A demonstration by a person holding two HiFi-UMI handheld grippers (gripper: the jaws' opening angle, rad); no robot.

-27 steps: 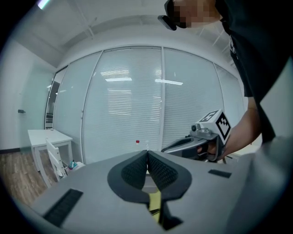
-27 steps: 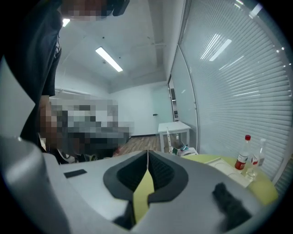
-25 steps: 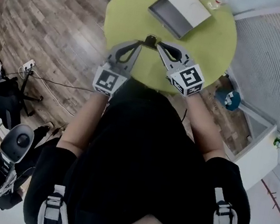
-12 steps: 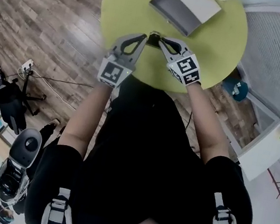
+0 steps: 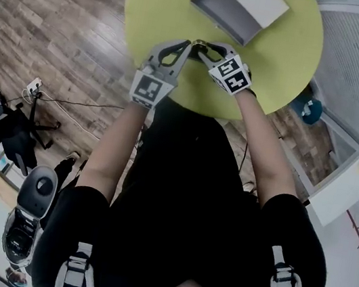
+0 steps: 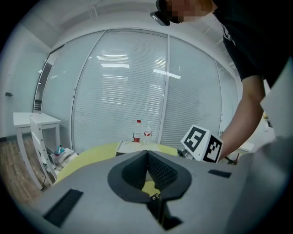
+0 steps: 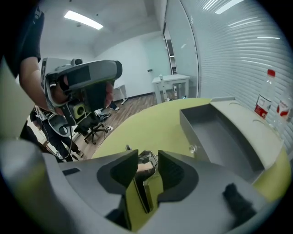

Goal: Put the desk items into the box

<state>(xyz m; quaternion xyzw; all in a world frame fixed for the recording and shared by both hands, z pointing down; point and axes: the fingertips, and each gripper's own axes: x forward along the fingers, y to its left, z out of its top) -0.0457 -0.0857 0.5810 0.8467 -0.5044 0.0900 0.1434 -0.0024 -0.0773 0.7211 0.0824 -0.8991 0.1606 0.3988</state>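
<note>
A small dark clip (image 5: 198,44) with a metal wire handle sits at the near side of the round yellow-green table (image 5: 169,7), between the tips of both grippers. In the right gripper view the clip (image 7: 144,165) stands between the pads of my right gripper (image 7: 147,161), whose jaws have just been opening and no longer press on it. The right gripper (image 5: 207,47) tilts steeply down. My left gripper (image 5: 188,45) comes in from the left, and its jaws (image 6: 146,155) meet at the tips with nothing seen between them. The open grey box (image 5: 236,8) lies just beyond.
The grey box (image 7: 219,132) is shallow and holds nothing that I can see. Two bottles (image 6: 142,134) stand behind it at the table's far edge. Wood floor, an office chair (image 5: 9,133) and cables lie left of the table, and glass walls with blinds stand behind.
Both grippers have sunk toward the table and shifted a little nearer the box. The right one has tipped steeper, and its jaws have come apart around the clip.
</note>
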